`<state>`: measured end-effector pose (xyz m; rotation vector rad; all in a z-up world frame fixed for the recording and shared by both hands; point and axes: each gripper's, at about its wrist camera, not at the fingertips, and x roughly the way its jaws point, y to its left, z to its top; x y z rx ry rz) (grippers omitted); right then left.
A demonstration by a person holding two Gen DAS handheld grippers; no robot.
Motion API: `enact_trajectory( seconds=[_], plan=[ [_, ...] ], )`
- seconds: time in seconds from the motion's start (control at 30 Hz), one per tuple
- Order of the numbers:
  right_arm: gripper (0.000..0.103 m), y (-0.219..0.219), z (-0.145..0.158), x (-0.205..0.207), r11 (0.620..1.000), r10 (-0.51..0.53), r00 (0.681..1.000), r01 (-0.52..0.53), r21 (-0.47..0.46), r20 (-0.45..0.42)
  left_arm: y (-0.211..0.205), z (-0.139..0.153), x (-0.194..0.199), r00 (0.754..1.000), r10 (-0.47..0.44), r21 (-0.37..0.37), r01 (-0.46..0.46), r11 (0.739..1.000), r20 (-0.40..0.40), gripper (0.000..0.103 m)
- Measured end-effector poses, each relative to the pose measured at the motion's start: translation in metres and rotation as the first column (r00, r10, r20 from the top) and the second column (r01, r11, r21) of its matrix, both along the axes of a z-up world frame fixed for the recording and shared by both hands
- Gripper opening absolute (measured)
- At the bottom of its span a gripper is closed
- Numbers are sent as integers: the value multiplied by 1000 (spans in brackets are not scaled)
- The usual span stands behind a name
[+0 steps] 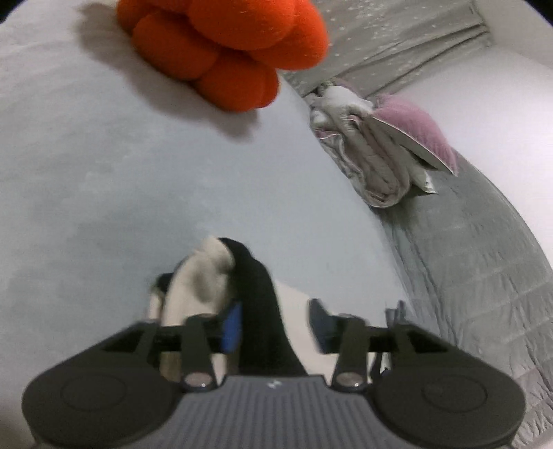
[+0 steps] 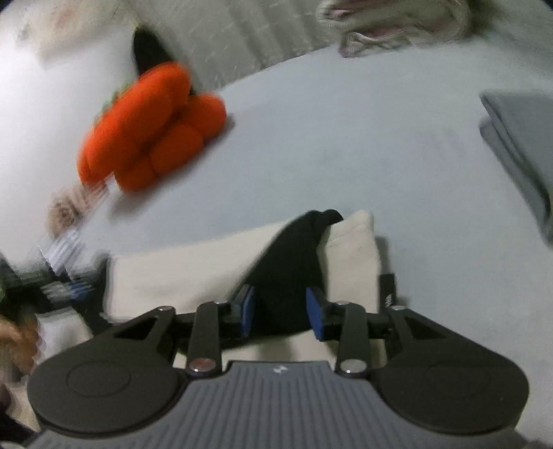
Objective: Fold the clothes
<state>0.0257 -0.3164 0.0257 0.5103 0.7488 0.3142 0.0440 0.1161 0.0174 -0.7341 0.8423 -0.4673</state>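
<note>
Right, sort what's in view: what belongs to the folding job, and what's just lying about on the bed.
Part of the job:
- cream and black garment
- left gripper, jaws apart around the garment
- right gripper, jaws apart around the black part

Just lying about:
- orange plush cushion
- pink pillow
- bunched pale quilt
- folded grey cloth

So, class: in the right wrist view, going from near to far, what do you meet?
Tongs → black cloth → bare sheet → crumpled bedding.
</note>
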Motion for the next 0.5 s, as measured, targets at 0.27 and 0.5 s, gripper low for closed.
enact_trajectory(
  seconds=[0.27, 0.5],
  plan=[
    [49, 9, -7, 4, 998, 3, 998, 2, 70, -70, -22, -1, -2, 1000, -28, 86, 29, 996, -12, 27],
    [48, 8, -3, -11, 989, 12, 994, 3, 145, -104, -24, 6, -1, 999, -31, 82, 30, 996, 11, 8]
  ],
)
